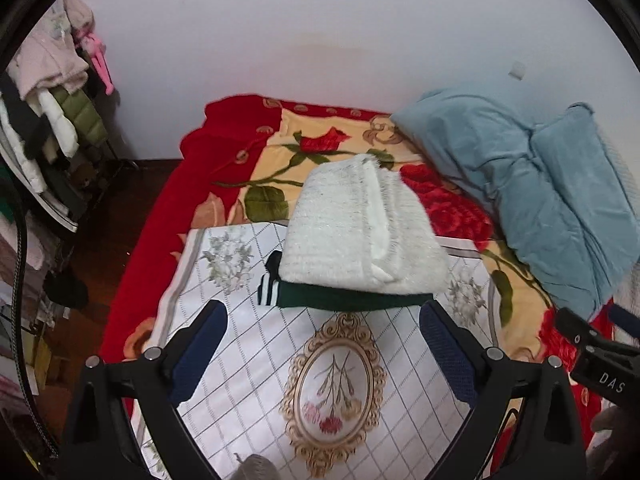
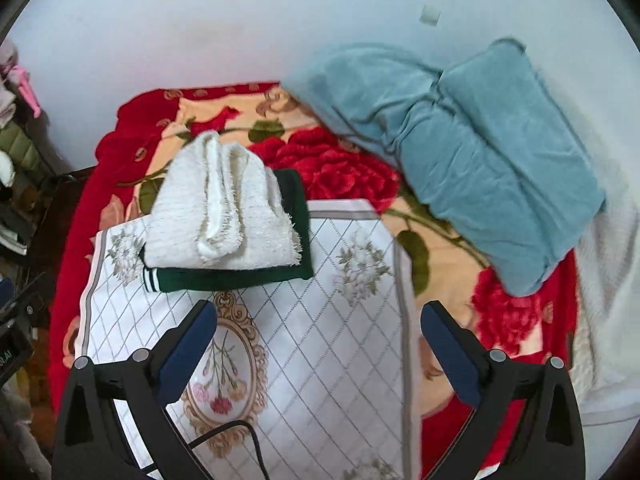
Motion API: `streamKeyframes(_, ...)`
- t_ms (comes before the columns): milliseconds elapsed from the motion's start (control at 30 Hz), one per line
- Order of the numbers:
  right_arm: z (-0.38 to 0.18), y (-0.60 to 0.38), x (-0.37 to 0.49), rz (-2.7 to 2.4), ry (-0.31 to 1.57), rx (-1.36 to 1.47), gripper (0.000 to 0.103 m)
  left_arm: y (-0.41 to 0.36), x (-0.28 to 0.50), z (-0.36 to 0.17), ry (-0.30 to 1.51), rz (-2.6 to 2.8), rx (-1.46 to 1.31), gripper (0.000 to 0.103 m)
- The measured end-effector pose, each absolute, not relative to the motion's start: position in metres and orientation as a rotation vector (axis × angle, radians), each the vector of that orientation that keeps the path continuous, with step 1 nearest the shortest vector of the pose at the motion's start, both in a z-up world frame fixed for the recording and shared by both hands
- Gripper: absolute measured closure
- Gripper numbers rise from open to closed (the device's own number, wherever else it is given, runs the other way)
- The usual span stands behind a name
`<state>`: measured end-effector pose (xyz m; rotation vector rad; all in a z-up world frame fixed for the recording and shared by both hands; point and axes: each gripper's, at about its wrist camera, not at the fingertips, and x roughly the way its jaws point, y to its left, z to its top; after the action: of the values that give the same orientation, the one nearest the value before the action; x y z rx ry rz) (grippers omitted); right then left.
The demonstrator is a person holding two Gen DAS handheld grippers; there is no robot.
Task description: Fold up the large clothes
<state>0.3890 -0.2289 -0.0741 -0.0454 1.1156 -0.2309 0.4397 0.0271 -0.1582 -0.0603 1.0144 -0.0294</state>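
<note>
A folded fuzzy white garment (image 1: 356, 232) lies on top of a folded dark green garment (image 1: 352, 298) with white-striped cuffs, on a white floral mat (image 1: 248, 344) on the bed. Both also show in the right wrist view: the white one (image 2: 224, 216), the green one (image 2: 236, 278) and the mat (image 2: 340, 340). My left gripper (image 1: 324, 320) is open and empty, just in front of the stack. My right gripper (image 2: 318, 320) is open and empty, in front and to the right of the stack. The right gripper's body shows at the left view's right edge (image 1: 600, 356).
A red rose blanket (image 1: 160, 240) covers the bed. A folded blue quilt (image 1: 532, 184) lies at the back right, against the white wall; it also shows in the right wrist view (image 2: 460, 148). A clothes rack (image 1: 52, 120) with jackets stands left of the bed. A black cable (image 2: 240, 436) crosses the mat.
</note>
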Motion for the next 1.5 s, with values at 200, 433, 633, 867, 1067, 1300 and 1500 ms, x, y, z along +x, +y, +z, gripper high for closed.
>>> streamKeyframes(200,0.004,-0.208,0.320,-0.200,1.052,-0.087,0.000,0.025,0.380,-0.105,0.987,-0.031,-0.017,0.005)
streamKeyframes(433,0.069,-0.193,0.262,-0.198,1.025,-0.075,0.000,0.028,0.338,-0.059,0.974,-0.018,-0.025,0.005)
streamKeyframes(633,0.118,-0.185,0.235,-0.196,1.006,-0.071,0.000,0.024,0.317,-0.028,0.972,-0.021,-0.030,0.005)
streamKeyframes(867,0.164,-0.184,0.217,-0.209,0.944,-0.090,0.000,0.021,0.301,-0.001,0.930,-0.020,-0.035,0.005)
streamKeyframes(1067,0.186,-0.188,0.210,-0.210,0.910,-0.092,0.000,0.018,0.290,0.016,0.885,-0.014,-0.024,0.005)
streamKeyframes(1300,0.196,-0.199,0.205,-0.216,0.897,-0.085,0.000,0.017,0.281,0.024,0.858,0.002,-0.026,0.005)
streamKeyframes(1500,0.198,-0.205,0.204,-0.206,0.892,-0.083,0.000,0.019,0.279,0.028,0.845,0.018,-0.040,0.005)
